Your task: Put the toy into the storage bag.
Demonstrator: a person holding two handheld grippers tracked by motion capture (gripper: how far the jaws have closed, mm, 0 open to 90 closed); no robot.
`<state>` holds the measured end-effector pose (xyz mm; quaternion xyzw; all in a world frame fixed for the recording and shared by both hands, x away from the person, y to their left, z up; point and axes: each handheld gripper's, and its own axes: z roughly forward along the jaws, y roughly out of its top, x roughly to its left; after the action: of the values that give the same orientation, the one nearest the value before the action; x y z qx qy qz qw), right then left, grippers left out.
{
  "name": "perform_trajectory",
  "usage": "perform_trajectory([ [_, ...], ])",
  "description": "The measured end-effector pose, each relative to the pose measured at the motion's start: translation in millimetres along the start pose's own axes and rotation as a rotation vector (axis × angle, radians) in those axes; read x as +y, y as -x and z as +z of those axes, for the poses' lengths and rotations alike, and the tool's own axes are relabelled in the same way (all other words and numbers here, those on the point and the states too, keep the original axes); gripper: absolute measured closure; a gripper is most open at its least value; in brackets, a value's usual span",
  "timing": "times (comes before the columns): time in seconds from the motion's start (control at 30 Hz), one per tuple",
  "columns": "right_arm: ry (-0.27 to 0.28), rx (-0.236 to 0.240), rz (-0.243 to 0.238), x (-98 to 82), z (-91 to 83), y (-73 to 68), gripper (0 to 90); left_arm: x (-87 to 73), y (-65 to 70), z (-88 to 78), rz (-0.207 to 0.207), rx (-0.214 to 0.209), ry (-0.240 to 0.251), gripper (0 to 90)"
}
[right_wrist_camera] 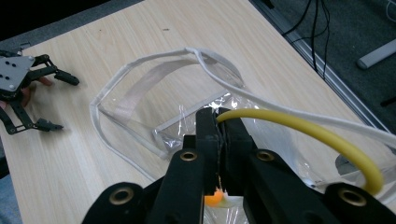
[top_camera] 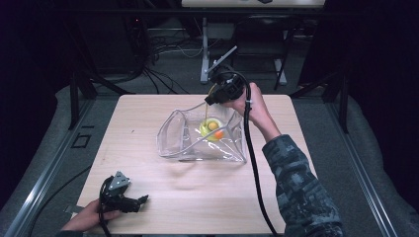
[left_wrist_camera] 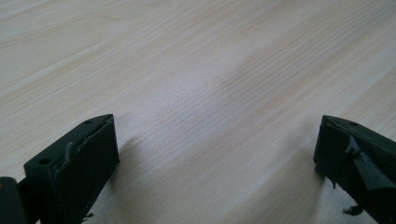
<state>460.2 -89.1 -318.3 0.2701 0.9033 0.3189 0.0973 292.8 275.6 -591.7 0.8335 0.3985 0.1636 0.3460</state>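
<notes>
A clear plastic bag (top_camera: pixel 180 140) with a white rim lies open-mouthed at the table's middle; in the right gripper view the bag (right_wrist_camera: pixel 140 93) spreads below the jaws. My right gripper (top_camera: pixel 212 100) hangs over its far side, shut on a yellow cord (right_wrist_camera: pixel 303 126) that arcs away to the right. In the high view the cord (top_camera: pixel 211 127) drops into the bag, where its lower part lies coiled beside an orange piece (top_camera: pixel 219 134). My left gripper (top_camera: pixel 136 195) rests on the table at the near left, open, with only bare wood between its jaws (left_wrist_camera: pixel 217 154).
The wooden table (top_camera: pixel 197 192) has free room in front of the bag and to its left. Beyond the far edge stand metal legs and a tangle of cables (top_camera: pixel 163 54). The right gripper's black cable (top_camera: pixel 254 163) trails along the sleeve.
</notes>
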Motion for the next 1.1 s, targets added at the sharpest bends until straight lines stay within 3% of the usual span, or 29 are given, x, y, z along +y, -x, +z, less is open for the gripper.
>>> perform_trajectory([
  [0.5,-0.044,0.016,0.035,-20.6,18.4,6.0,88.1,0.0,0.0,0.0,0.0,0.0,0.0,0.0],
  [0.63,-0.083,0.015,0.06,-28.7,25.4,11.6,88.0,0.0,0.0,0.0,0.0,0.0,0.0,0.0],
  [1.1,-0.183,-0.041,0.12,-44.3,34.5,22.0,87.6,0.0,0.0,0.0,0.0,0.0,0.0,0.0],
])
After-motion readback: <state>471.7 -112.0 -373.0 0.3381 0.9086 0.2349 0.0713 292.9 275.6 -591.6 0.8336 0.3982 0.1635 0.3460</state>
